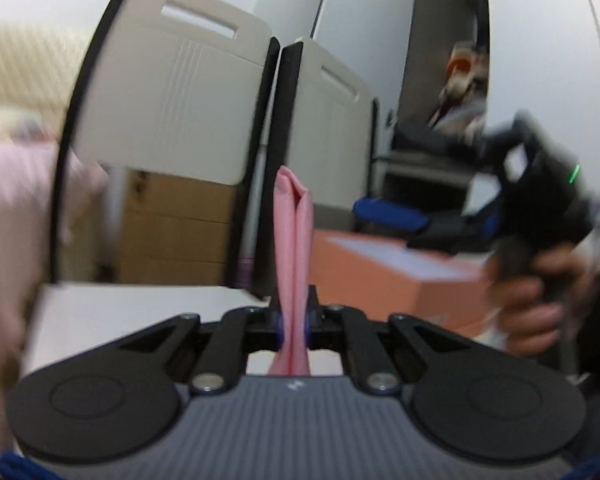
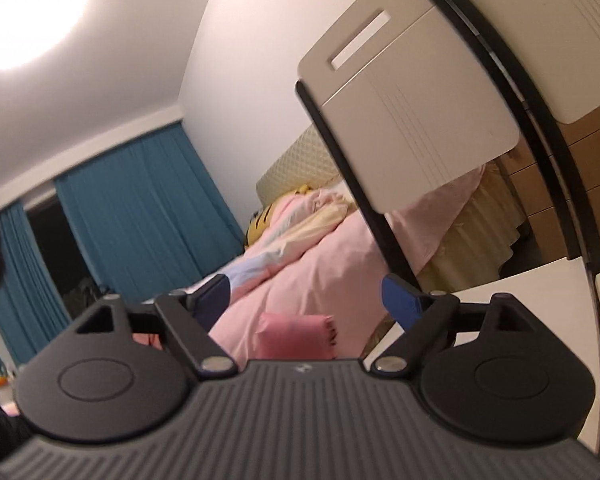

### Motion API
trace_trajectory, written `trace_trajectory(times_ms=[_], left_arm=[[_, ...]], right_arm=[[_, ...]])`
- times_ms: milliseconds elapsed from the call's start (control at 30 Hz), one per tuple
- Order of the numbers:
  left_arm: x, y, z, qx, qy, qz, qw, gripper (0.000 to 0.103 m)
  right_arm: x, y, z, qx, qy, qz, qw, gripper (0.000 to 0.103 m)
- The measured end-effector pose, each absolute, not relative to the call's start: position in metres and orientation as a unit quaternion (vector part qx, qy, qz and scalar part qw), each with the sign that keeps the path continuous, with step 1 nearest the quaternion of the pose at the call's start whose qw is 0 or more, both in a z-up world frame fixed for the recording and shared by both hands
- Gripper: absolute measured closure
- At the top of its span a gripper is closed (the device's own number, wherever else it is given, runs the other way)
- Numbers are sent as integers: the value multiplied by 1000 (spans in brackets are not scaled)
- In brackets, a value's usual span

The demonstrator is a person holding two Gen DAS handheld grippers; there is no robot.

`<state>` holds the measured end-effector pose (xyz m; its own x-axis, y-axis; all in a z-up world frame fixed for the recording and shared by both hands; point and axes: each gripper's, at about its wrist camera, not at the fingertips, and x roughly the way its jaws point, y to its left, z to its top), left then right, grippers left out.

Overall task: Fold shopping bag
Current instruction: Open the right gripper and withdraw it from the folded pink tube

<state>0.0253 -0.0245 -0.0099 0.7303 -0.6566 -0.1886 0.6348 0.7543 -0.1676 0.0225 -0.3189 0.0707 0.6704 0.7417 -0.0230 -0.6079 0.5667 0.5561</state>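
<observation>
Left wrist view: left gripper (image 1: 294,322) clamped tight on pink shopping bag (image 1: 292,240), already folded into a narrow bundle, held up above the desk (image 1: 140,308). Right gripper (image 2: 306,300) wide open, empty, beside bag. Folding looks nearly done; prob. just set it down.

We see the right gripper (image 1: 384,210) only as a smear in the left wrist view, and the hand (image 1: 536,300) on its grip is blurred too. The folded pink bag (image 2: 296,336) sinks behind the gripper body in the right wrist view, its lower part hidden. The shelf clutter (image 1: 464,92) is too soft to name.
</observation>
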Motion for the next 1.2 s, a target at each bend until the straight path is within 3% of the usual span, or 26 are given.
trace_trajectory(times_ms=[400,533,567,700,800,967,1133,1200], left_arm=[[6,-44,-7,21,100,-348,932,92],[7,-46,-11,22,109,-343,933,89],[8,-45,-11,20,110,-342,933,88],[15,-37,-9,-7,115,-345,931,81],[22,-33,-11,-23,128,-345,930,75],[23,-34,-13,-21,128,-341,931,88],[23,-36,-17,-30,125,-331,935,91],[23,-37,-18,-36,125,-330,935,91]], right_arm=[[36,-263,52,180,230,375,880,18],[45,-257,41,206,262,362,871,36],[45,-255,40,207,261,366,869,48],[43,-248,41,200,253,370,871,50],[42,-244,44,193,249,389,866,51],[37,-241,48,182,237,399,867,51],[33,-247,53,172,228,382,879,45],[30,-257,57,182,215,373,884,36]])
